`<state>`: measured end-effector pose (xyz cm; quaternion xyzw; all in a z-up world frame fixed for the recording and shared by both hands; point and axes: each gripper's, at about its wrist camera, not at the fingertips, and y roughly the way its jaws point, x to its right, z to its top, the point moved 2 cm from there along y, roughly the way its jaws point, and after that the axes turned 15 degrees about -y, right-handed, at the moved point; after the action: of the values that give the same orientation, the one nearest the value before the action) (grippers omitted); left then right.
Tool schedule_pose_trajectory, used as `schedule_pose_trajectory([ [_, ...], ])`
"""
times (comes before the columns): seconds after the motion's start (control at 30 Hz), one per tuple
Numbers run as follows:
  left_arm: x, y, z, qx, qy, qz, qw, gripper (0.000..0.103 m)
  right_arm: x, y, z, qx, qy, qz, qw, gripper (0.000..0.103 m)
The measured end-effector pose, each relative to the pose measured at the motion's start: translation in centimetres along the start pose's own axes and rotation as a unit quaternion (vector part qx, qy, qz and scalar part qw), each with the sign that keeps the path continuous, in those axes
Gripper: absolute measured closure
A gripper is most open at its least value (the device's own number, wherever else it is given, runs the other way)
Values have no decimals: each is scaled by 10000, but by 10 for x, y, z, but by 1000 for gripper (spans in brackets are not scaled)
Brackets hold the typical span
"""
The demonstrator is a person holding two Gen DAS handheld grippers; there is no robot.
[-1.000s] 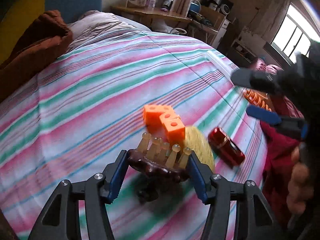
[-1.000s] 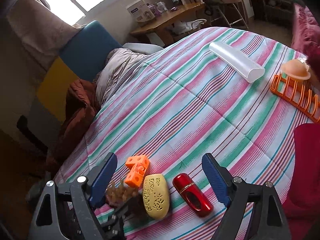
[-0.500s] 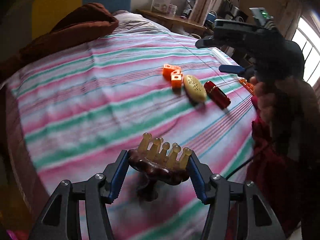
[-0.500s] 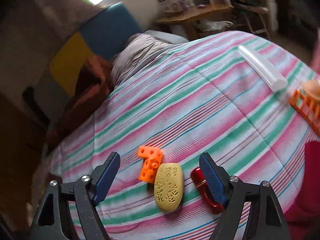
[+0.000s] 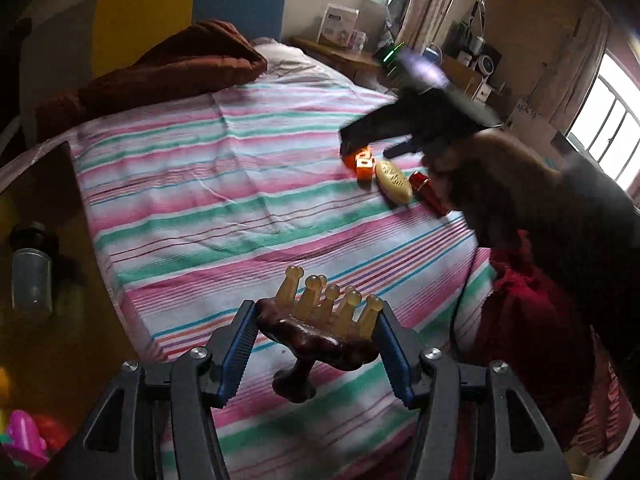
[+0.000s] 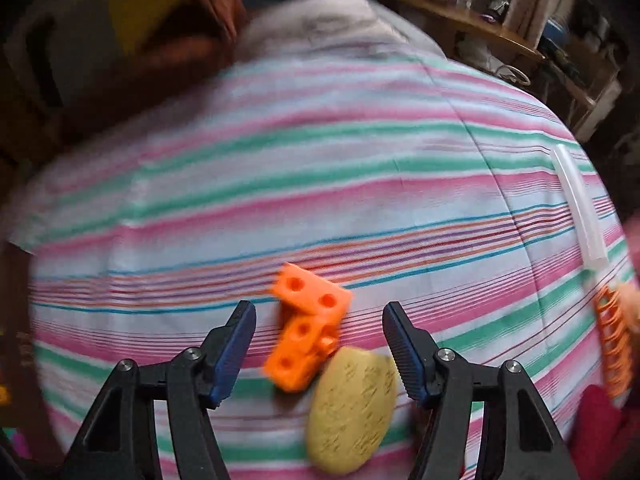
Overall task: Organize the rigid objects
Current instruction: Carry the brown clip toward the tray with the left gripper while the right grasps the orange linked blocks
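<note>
My left gripper (image 5: 316, 344) is shut on a dark brown massager (image 5: 316, 336) with amber knobbed prongs, held above the near edge of the striped bed (image 5: 240, 184). My right gripper (image 6: 318, 344) is open and low over the bed, its jaws on either side of an orange block piece (image 6: 308, 328) with round holes. A yellow oval soap-like object (image 6: 352, 408) touches the orange piece below right. In the left wrist view the right gripper's fingertips are hidden; the orange piece (image 5: 363, 166), yellow oval (image 5: 394, 182) and a red case (image 5: 430, 196) lie in a row.
A clear long tube (image 6: 580, 216) and an orange rack (image 6: 612, 344) lie at the bed's right edge. A brown blanket (image 5: 172, 68) is heaped at the head. A bottle (image 5: 30, 272) and bright toys (image 5: 24, 436) sit on a wooden surface left of the bed.
My left gripper has pulled back from the row with the massager, toward the bed's near edge. My right gripper has dropped down close over the orange piece and yellow oval.
</note>
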<state>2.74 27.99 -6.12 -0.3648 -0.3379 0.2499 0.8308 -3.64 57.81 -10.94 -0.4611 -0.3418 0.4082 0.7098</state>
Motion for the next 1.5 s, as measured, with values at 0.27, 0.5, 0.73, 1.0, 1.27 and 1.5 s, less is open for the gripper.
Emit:
schedule_pose_trajectory([
  [0.27,-2,-31,1,299,-146,-134,9994,44,-65,-10,-12,133,-1194,656,9906,75],
  [0.5,-8,-62,3,637,-245,-110,9976,44,-126,-32,-51,290,-1939,949,9760,74],
  [0.73,-37,-92,1,912,-662,92,9936,44,-127,-35,-64,523,-1878,894,9767,73],
  [1.0,-103,-137,3,1485,-1346,674,9774,44,-135,-40,-68,719,-2055,717,9734,73],
  [1.27,-197,-185,1,1910,-2423,1237,9432,44,-139,-37,-64,750,-2206,611,9706,73],
  [1.5,-228,-178,2,1746,-2828,1028,9375,44,-140,-35,-62,758,-2257,581,9695,73],
])
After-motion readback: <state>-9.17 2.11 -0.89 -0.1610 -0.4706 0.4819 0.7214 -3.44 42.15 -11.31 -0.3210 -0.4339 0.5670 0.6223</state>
